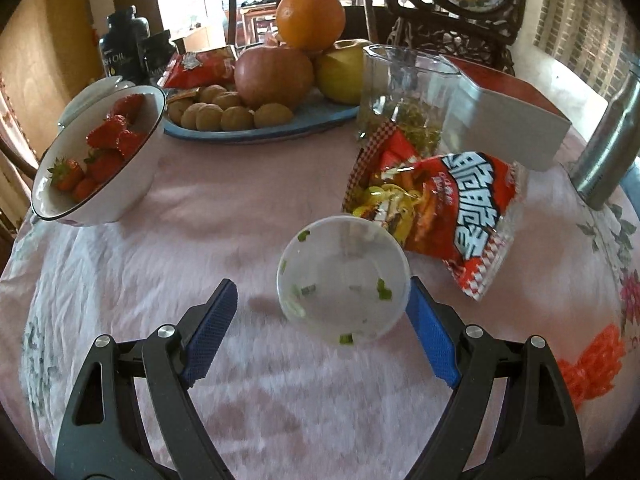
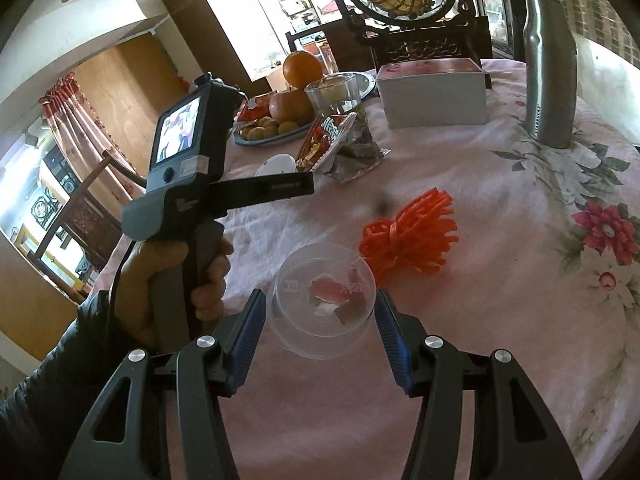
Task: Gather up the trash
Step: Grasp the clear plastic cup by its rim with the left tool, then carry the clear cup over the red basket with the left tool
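1. Trash lay on a pink table cloth (image 1: 200, 216) over the table; its flowered border ran along the right edge.
2. A red snack wrapper (image 1: 448, 216) sprawled right of the middle, just before a glass jar (image 1: 404, 92) and a white box (image 1: 516, 128).
3. A fruit platter (image 1: 256, 128) sat toward the far edge, with a strawberry bowl (image 1: 100, 184) at the left edge.
4. A white plastic cup (image 1: 344, 276), flecked with green bits, lay tipped between the spread fingers of the left gripper (image 1: 320, 300); its right pad seemed to touch the rim, the left pad stood apart.
5. A clear lid (image 2: 322, 300) sat between the right gripper (image 2: 320, 300) fingers, released, pads just beside it; touch uncertain.
6. An orange plastic bundle (image 2: 408, 236) lay just beyond the lid.
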